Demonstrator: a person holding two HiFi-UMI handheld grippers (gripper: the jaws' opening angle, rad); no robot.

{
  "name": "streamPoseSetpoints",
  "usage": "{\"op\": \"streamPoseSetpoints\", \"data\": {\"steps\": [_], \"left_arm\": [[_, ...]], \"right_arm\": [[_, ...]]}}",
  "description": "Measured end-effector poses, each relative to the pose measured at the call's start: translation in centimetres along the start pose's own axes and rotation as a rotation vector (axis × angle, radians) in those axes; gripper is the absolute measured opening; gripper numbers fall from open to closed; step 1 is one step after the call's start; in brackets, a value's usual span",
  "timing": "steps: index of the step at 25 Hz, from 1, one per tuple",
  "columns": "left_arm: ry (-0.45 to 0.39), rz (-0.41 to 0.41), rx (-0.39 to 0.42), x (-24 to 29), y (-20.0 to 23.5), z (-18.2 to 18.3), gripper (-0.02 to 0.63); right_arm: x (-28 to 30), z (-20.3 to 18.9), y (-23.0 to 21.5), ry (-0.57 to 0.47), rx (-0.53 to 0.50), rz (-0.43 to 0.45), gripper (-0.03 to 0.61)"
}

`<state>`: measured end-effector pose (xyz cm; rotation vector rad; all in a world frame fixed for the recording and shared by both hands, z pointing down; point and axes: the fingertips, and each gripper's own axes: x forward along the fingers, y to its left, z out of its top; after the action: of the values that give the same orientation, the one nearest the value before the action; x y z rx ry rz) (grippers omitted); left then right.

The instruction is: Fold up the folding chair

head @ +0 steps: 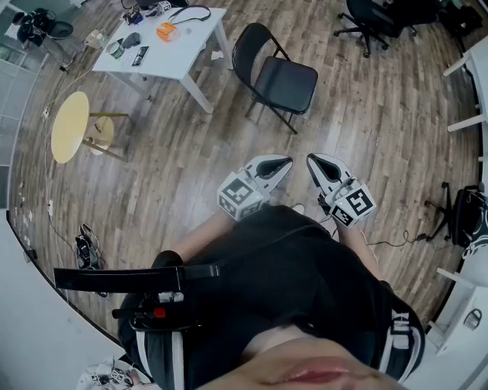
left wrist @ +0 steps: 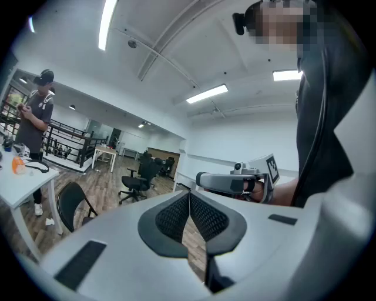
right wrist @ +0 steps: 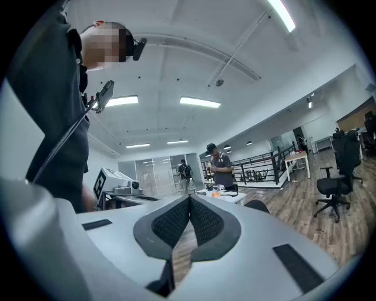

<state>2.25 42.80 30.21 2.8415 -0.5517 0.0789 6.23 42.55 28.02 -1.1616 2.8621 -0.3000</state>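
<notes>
A black folding chair (head: 274,76) stands unfolded on the wooden floor, beside a white table (head: 164,47). I hold both grippers level in front of my chest, well short of the chair. The left gripper (head: 284,161) is shut with nothing in it. The right gripper (head: 314,159) is likewise shut and empty. In the left gripper view its pads (left wrist: 189,200) meet, the chair (left wrist: 71,203) shows at lower left, and the right gripper (left wrist: 202,180) hangs alongside. In the right gripper view the pads (right wrist: 189,203) meet and the chair's back top (right wrist: 257,206) peeks above the right jaw.
The white table carries cables and small items. A round yellow side table (head: 70,126) stands to the left. A black office chair (head: 370,19) is at the back. White desks (head: 473,68) line the right edge. A person (right wrist: 222,170) stands behind the white table.
</notes>
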Motion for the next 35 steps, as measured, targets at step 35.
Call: {"op": "streamPoseSetpoints", "data": {"steps": [35], "left_arm": [[0.016,0.095,-0.033,5.5,-2.2,-0.7,0.005]], "right_arm": [[-6.0,-0.6,-3.8,-0.069,-0.042,0.064,0.012]]}}
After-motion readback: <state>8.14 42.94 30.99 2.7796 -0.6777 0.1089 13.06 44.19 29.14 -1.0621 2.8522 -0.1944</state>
